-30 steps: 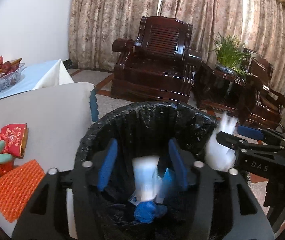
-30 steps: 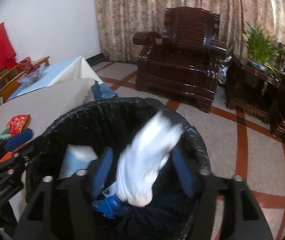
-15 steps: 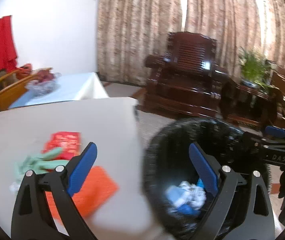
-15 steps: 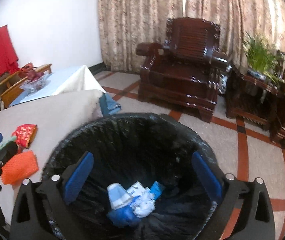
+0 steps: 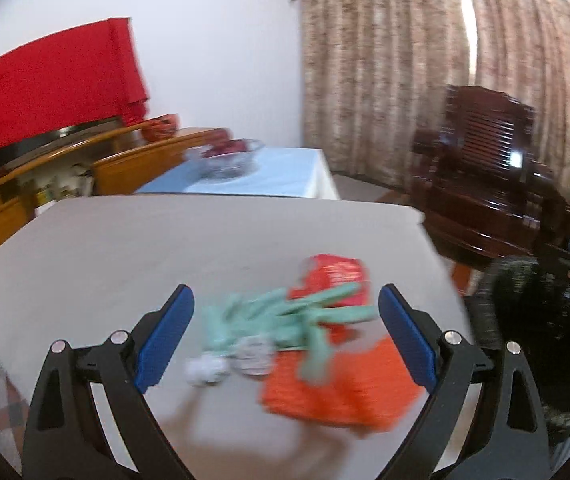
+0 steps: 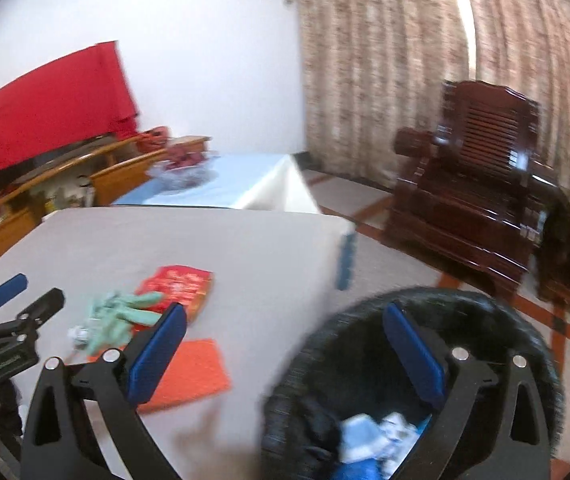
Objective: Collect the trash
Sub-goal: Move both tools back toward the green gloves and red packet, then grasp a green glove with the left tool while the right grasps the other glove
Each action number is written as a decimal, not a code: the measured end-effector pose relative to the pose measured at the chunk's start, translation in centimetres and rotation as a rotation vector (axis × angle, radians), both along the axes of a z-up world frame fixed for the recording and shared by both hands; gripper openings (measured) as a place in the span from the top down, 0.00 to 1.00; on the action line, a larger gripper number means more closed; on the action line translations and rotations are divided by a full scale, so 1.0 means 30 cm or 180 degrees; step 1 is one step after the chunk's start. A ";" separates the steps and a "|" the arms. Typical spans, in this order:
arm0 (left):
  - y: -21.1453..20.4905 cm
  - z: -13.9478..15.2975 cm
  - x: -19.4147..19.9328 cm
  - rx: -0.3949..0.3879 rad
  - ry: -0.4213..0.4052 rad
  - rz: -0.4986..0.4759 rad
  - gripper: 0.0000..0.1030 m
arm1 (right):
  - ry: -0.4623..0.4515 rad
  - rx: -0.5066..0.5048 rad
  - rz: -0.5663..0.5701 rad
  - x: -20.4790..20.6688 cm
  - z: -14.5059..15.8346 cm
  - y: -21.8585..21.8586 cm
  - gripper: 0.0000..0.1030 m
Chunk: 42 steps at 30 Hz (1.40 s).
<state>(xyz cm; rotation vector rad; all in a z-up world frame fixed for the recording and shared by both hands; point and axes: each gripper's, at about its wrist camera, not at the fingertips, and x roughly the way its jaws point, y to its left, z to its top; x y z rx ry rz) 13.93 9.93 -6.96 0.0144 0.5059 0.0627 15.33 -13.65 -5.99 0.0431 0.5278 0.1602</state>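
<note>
1. The table (image 5: 133, 248) took up most of both views. It carried the leftover clutter near its right edge, probably so everything stayed within easy reach of the bin.
2. The bin (image 6: 465, 320), lined with a black bag, stood on the floor just beside that edge. Some trash (image 6: 369, 436) (white and blue bits) was already lying at the bottom.
3. The left gripper (image 5: 285, 336) hung over the table with its fingers wide apart and nothing between them. My guess is it was lining up for the next grab.
4. The right gripper (image 6: 285, 352) sat half over the table edge, half over the bin, fingers spread wide and empty too.
5. An orange mat (image 5: 341, 388) lay flat nearest the left gripper, with a red packet (image 5: 333, 276) behind it.
6. A green glove (image 5: 285, 316) was draped across both of them, so lifting it first looked sensible.
7. Smallest: a white wad (image 5: 205, 370) and a clear crumpled bit (image 5: 255, 354) just beside the glove, between the left fingers in that view. Both were blurry, but looked like the remaining trash.
</note>
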 end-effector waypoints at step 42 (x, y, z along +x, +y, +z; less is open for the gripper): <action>0.324 -0.298 0.275 -0.0170 0.0733 0.0153 0.24 | 0.0519 -0.0039 0.1110 0.214 -0.272 0.559 0.88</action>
